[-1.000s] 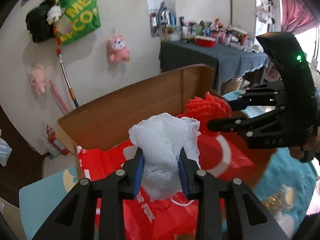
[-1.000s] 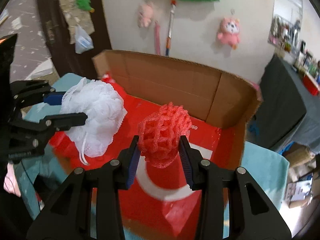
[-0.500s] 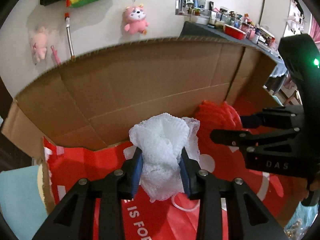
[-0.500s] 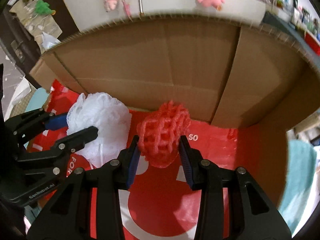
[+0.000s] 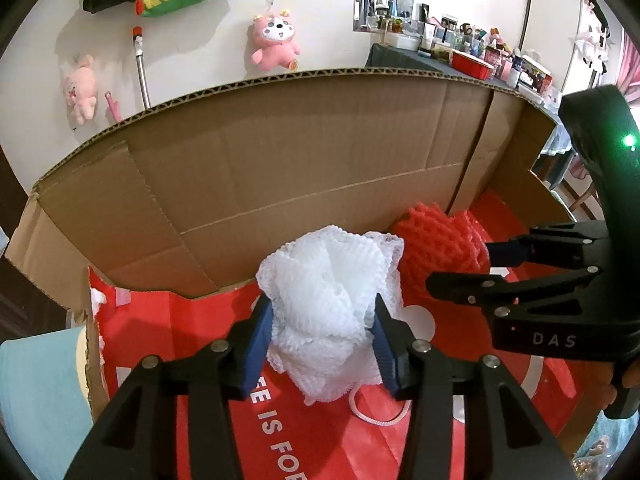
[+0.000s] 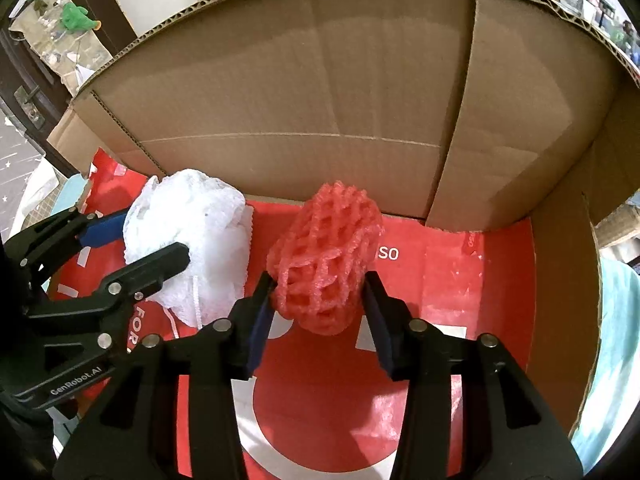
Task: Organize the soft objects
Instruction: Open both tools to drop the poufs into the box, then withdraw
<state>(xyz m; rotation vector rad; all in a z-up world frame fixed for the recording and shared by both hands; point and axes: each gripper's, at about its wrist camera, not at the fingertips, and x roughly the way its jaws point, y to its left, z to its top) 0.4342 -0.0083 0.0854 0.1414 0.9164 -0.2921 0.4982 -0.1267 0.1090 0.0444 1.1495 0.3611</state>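
My left gripper (image 5: 322, 332) is shut on a white mesh bath puff (image 5: 328, 304) and holds it low inside an open cardboard box (image 5: 280, 168) with a red printed floor. My right gripper (image 6: 318, 304) is shut on a red foam net (image 6: 324, 268) and holds it low in the same box, just right of the puff. In the right wrist view the puff (image 6: 192, 232) and left gripper (image 6: 148, 248) sit at the left. In the left wrist view the red net (image 5: 436, 244) and right gripper (image 5: 472, 264) sit at the right. Whether either object touches the floor is unclear.
The box's tall back wall (image 6: 320, 100) stands close ahead and its right wall (image 6: 568, 248) rises beside the right gripper. A teal cloth (image 5: 36, 392) lies outside the box at the left. Pink plush toys (image 5: 276, 44) hang on the far wall.
Both grippers have moved forward and down into the box with their objects. The back wall now fills most of both views.
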